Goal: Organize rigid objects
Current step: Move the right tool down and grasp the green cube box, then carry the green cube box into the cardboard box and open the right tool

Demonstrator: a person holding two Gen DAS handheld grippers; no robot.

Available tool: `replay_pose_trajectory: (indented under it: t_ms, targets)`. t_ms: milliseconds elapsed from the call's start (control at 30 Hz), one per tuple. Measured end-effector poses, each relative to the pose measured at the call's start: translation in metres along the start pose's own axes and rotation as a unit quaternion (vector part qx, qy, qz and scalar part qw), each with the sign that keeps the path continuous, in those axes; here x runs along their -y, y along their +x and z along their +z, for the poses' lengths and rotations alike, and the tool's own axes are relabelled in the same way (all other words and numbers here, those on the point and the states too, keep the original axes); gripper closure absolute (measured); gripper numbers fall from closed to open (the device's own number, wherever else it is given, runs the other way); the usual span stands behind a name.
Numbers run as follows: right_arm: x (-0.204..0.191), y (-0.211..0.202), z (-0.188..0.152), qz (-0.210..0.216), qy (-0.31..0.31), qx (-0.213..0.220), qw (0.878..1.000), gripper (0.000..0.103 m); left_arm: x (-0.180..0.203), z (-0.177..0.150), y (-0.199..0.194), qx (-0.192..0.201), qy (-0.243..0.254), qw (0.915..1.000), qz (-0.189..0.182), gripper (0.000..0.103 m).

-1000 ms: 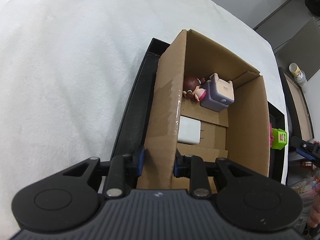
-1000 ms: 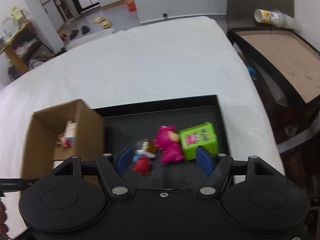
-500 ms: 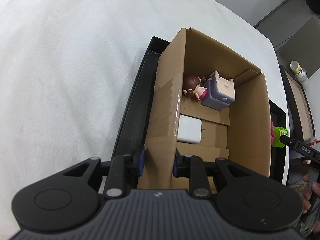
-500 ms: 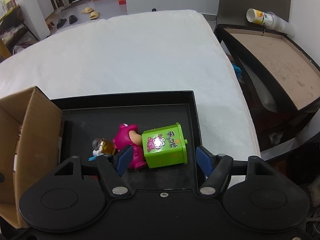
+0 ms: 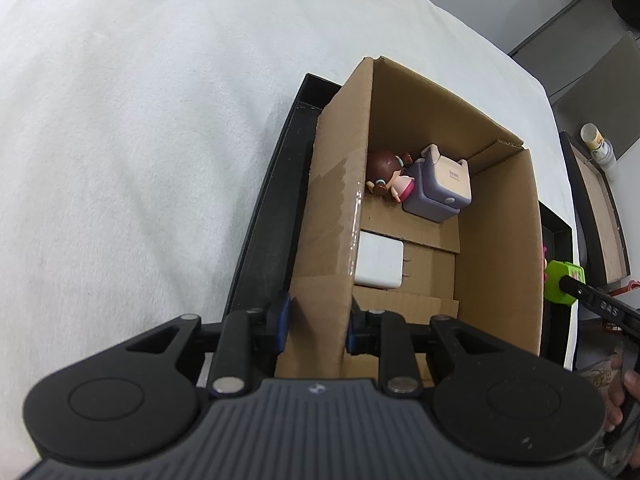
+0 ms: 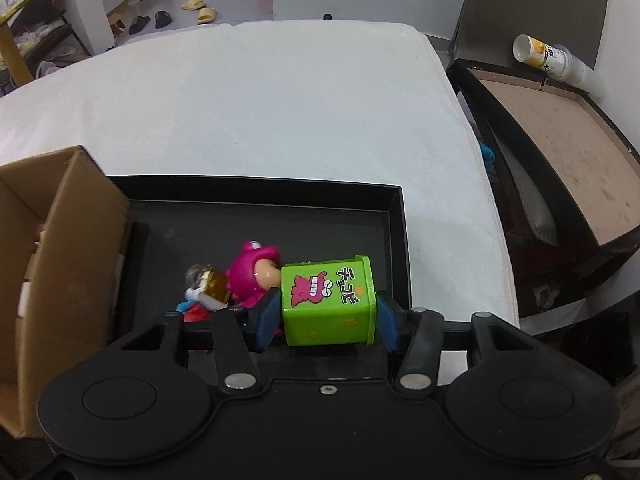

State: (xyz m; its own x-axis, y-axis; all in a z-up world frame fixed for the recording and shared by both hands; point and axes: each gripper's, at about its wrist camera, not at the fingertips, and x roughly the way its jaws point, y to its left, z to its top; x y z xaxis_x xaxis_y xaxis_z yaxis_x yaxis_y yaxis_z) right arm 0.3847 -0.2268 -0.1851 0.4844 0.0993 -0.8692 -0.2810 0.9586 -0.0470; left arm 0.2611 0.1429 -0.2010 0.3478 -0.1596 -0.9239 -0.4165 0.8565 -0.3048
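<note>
A green toy box (image 6: pixel 328 300) lies on its side in the black tray (image 6: pixel 260 192). My right gripper (image 6: pixel 326 320) is closing on it, and its blue pads meet the box's two ends. A pink figure (image 6: pixel 252 272) and a small amber toy (image 6: pixel 210 284) lie just left of the box. My left gripper (image 5: pixel 318 326) is shut on the near wall of the cardboard box (image 5: pixel 496 240). Inside that box lie a doll (image 5: pixel 386 178), a purple and white toy (image 5: pixel 440 184) and a white block (image 5: pixel 378 258). The green toy box (image 5: pixel 560 280) also shows past the carton's right wall.
The tray and carton rest on a white cloth-covered table (image 6: pixel 280 100). Right of the table stands a dark case with a brown inner panel (image 6: pixel 560 140) and a can (image 6: pixel 548 58) at its back. A person's hand (image 5: pixel 628 392) shows at the right edge.
My right gripper came down and rolled over the tray. Its jaws narrowed from wide open around the toys to the ends of the green box. The left gripper kept still on the carton wall.
</note>
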Motion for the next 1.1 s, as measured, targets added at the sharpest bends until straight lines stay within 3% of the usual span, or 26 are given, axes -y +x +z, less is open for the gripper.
replay_pose_trajectory:
  t_ms: [467, 1100]
  targets:
    - [-0.028, -0.056, 0.001, 0.033, -0.004, 0.024, 0.999, 0.054, -0.003, 0.0, -0.003, 0.005, -0.005, 1.0, -0.004, 0.078]
    - [-0.094, -0.093, 0.021, 0.073, -0.033, 0.043, 0.996, 0.054, -0.008, 0.001, -0.004, 0.004, -0.003, 0.9998, -0.019, 0.077]
